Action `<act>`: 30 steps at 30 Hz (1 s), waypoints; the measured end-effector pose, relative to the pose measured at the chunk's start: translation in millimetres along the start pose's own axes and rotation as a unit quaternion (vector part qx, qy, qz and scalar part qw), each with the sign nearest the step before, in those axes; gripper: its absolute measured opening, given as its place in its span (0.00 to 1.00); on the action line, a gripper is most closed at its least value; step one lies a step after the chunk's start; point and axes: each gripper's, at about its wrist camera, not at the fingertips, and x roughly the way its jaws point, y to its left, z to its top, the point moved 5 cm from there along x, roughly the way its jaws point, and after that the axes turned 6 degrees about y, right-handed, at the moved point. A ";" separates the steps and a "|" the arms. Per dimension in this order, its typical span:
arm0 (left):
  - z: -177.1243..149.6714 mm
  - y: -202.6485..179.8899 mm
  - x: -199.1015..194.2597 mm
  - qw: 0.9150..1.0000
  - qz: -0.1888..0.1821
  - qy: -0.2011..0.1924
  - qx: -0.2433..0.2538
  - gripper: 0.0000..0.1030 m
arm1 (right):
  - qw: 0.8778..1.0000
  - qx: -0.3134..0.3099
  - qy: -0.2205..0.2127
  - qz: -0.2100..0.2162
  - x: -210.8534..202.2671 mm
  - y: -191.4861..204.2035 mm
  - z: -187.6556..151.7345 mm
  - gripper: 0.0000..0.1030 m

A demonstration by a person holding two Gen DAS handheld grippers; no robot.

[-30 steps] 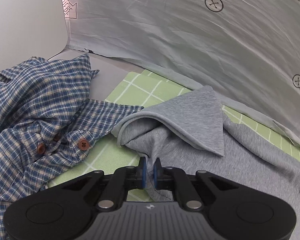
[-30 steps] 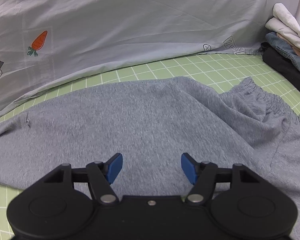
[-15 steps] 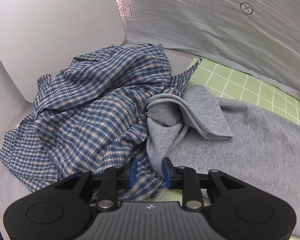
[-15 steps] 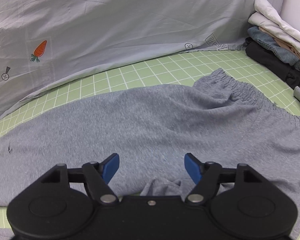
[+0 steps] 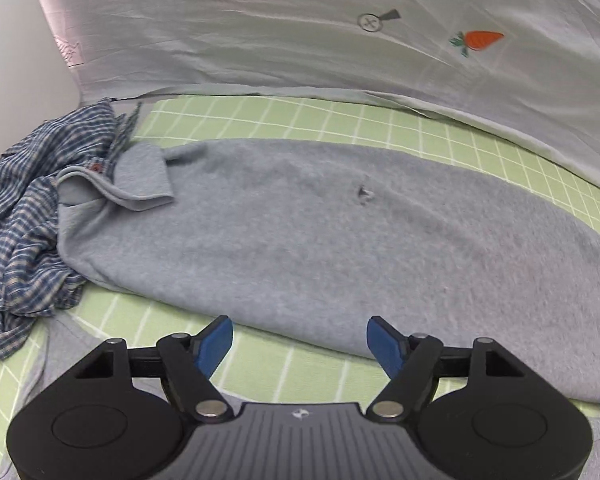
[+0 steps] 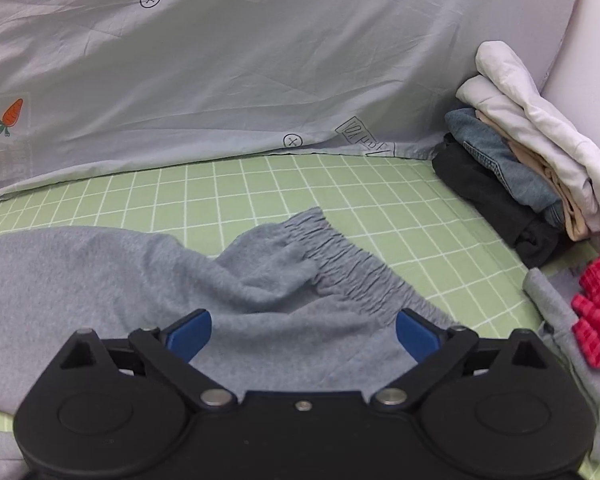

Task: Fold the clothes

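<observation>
Both grippers (image 5: 299, 340) (image 6: 303, 334) gape empty; sweatpants' (image 5: 320, 240) hem, possibly snagged on plaid shirt (image 5: 16, 216), risks dragging it.

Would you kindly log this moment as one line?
left gripper: open, empty | right gripper: open, empty | grey pants: flat on mat
</observation>
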 end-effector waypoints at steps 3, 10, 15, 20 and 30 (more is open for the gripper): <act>1.8 -37.8 15.4 1.000 0.002 0.002 0.013 0.73 | 0.999 -0.032 0.000 0.021 40.1 -18.6 24.2 0.97; 19.7 -98.8 46.0 0.999 0.032 0.003 0.024 0.73 | 0.984 -0.108 0.030 0.136 124.6 -27.0 55.5 0.60; 30.7 -120.7 53.8 0.998 0.042 -0.008 0.037 0.74 | 0.986 -0.098 -0.005 0.136 142.6 -44.4 69.1 0.29; 36.5 -134.3 56.2 0.999 0.030 -0.009 0.044 0.76 | 0.996 -0.033 -0.010 0.079 167.6 -86.8 90.3 0.28; 9.5 -116.8 23.6 0.998 0.014 -0.011 0.063 0.75 | 0.995 0.092 -0.040 0.021 124.3 -143.8 73.7 0.80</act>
